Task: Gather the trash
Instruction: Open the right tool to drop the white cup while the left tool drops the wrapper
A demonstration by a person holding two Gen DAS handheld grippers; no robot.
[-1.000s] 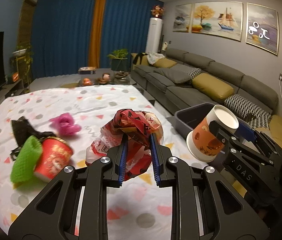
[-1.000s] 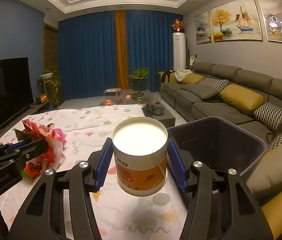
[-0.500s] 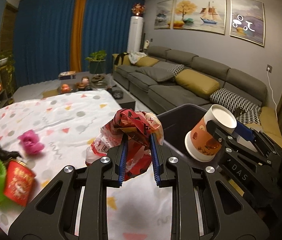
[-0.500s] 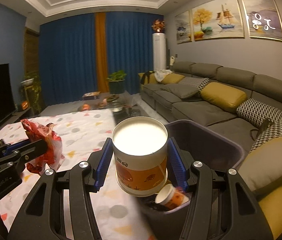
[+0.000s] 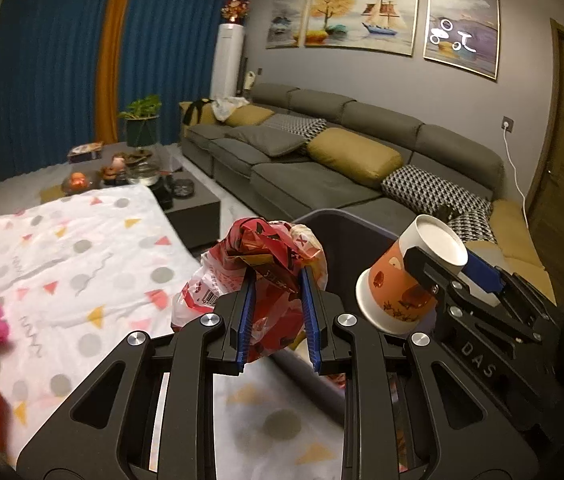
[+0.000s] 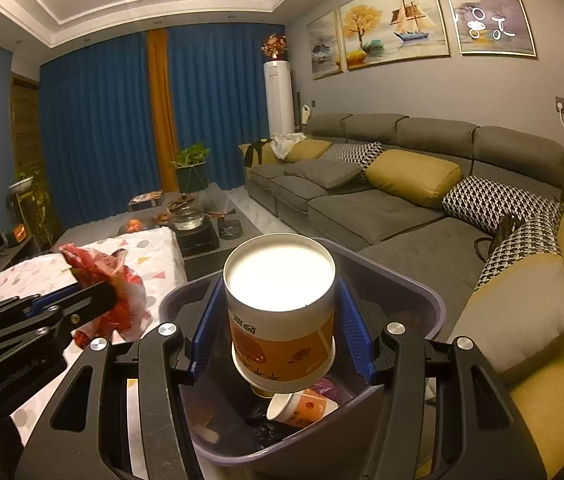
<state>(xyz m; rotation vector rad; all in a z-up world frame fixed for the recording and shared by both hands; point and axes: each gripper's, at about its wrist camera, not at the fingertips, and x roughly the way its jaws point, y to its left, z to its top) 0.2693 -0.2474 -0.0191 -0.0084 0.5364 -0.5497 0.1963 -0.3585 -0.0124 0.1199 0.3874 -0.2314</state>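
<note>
Paper cup clamped in right hand-held gripper, above bin

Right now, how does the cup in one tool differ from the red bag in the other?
The paper cup is rigid and keeps its round shape; the red plastic bag is crumpled. The cup hangs over the open bin; the bag is at the bin's edge beside the table. Both are clamped in a tool.

Crinkled glossy plastic wrapper; smooth paper cup; matt dark plastic bin; soft printed cloth on tabletop.
</note>
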